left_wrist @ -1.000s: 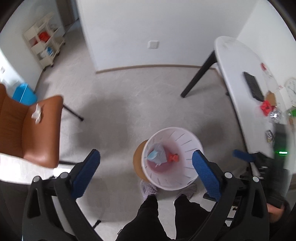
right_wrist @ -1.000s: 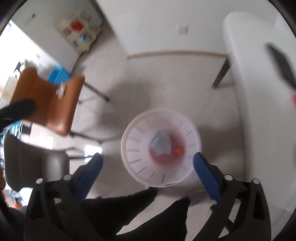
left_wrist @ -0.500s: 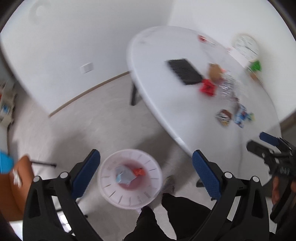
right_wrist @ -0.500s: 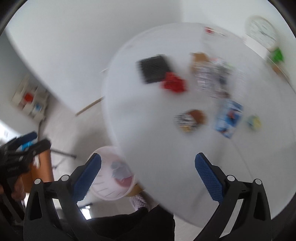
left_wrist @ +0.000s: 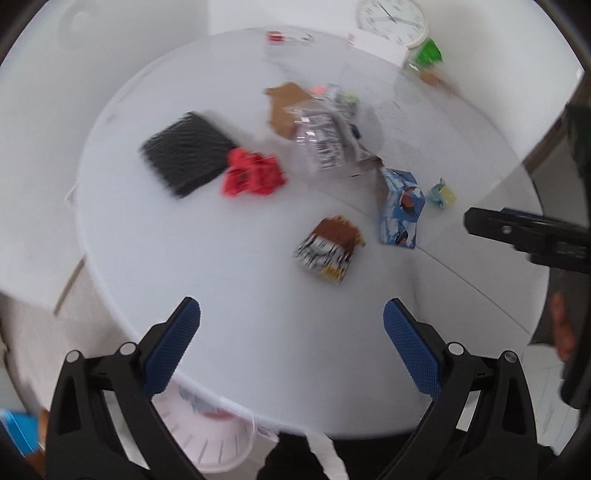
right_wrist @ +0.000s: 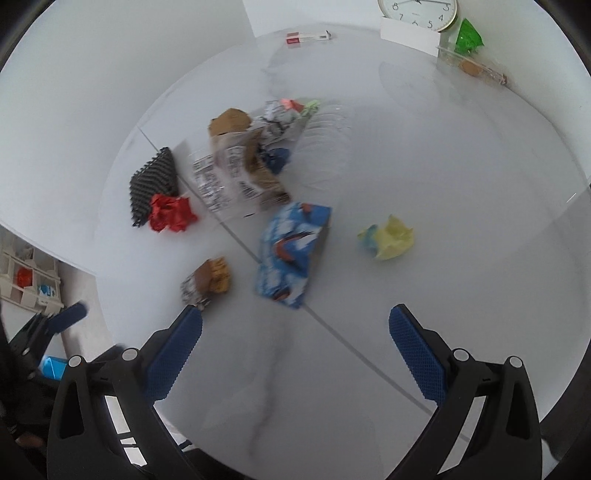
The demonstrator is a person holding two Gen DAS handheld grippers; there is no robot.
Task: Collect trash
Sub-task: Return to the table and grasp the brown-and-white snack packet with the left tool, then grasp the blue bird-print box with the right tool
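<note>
Both cams swung from bin to table (right_wrist: 480,184). Left claw (left_wrist: 291,325) & right claw (right_wrist: 295,332) wide open, empty. Blue wrapper (right_wrist: 291,251): light, crinkly; pinch its edge.

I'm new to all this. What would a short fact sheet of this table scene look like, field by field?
Surface: white round table
Left gripper: open, empty, above the near table edge
Right gripper: open, empty, over the table
Trash on table: red crumpled paper, blue printed carton, yellow crumpled wrapper, brown and silver wrapper, clear labelled bag
Other items: black ridged pad, clock at the far edge
Bin: white basket, partly hidden under the table edge
</note>
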